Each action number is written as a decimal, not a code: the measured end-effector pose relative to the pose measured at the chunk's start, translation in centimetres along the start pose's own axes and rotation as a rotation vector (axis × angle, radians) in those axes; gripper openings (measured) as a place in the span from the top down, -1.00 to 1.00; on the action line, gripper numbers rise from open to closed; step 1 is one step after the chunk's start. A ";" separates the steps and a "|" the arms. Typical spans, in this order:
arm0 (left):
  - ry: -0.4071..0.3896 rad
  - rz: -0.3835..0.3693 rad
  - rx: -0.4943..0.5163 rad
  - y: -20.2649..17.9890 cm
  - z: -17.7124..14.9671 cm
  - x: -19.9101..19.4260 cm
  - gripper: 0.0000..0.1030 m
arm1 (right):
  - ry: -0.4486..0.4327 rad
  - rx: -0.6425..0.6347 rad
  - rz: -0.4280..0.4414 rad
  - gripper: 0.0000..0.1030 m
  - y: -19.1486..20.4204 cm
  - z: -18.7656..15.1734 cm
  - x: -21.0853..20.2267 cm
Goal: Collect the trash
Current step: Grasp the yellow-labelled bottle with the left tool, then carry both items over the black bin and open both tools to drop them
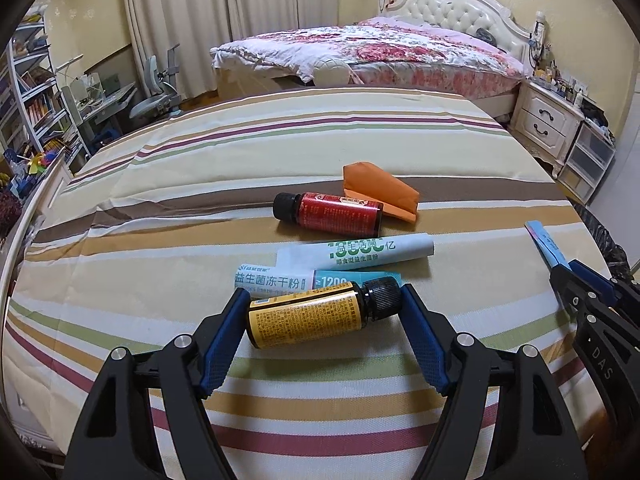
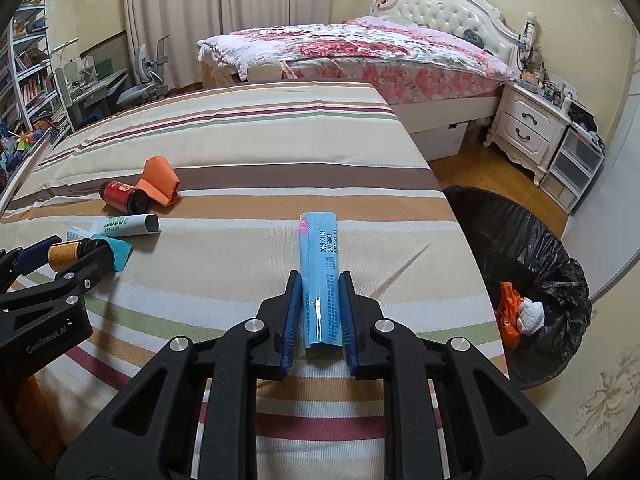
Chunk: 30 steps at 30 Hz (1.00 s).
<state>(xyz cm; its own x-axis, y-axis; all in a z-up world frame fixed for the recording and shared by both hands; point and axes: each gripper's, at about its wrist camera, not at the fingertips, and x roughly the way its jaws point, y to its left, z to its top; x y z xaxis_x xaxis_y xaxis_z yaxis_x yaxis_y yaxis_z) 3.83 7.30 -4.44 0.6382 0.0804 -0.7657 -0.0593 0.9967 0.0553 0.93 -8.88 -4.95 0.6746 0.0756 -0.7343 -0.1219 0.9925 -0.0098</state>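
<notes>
My left gripper (image 1: 322, 300) is shut on a yellow-labelled bottle (image 1: 304, 314) with a black cap, held lengthwise between the blue pads over the striped bed (image 1: 280, 140). My right gripper (image 2: 320, 284) is shut on a light blue sachet (image 2: 322, 276) that sticks out forward. On the bed lie a red-labelled bottle (image 1: 328, 214), an orange folded paper (image 1: 380, 190), a white sachet (image 1: 360, 252) and a teal and white sachet (image 1: 272, 278). A bin with a black bag (image 2: 532, 264) stands right of the bed, holding orange and white trash.
A second bed with a floral quilt (image 1: 372, 52) lies beyond. A white nightstand (image 1: 548, 120) and drawers stand at the right. A desk, chair (image 1: 156, 92) and bookshelf (image 1: 32, 92) are at the left.
</notes>
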 end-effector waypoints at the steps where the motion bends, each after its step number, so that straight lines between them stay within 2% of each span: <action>1: -0.003 0.000 0.000 -0.1 0.0 -0.1 -0.42 | -0.002 0.001 0.000 0.64 0.0 0.0 -0.1; 10: -0.032 -0.008 -0.006 0.4 -0.1 -1.5 -0.42 | -0.028 0.018 0.003 0.64 -0.1 0.3 -1.4; 16: -0.085 -0.025 0.018 -0.5 0.5 -3.1 -0.42 | -0.058 0.051 -0.008 0.64 -1.4 0.9 -2.5; 23: -0.120 -0.073 0.060 -2.8 1.7 -3.4 -0.42 | -0.091 0.113 -0.062 0.64 -4.7 1.5 -3.4; 30: -0.163 -0.138 0.117 -7.0 3.4 -3.1 -0.42 | -0.109 0.190 -0.153 0.64 -9.3 1.8 -3.7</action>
<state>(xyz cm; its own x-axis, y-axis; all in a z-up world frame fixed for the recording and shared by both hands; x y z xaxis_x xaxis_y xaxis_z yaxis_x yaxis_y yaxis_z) 4.91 0.09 -0.32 0.7500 -0.0655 -0.6582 0.1201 0.9920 0.0381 0.92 -18.26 -0.90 0.7506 -0.0774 -0.6562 0.1196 0.9926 0.0197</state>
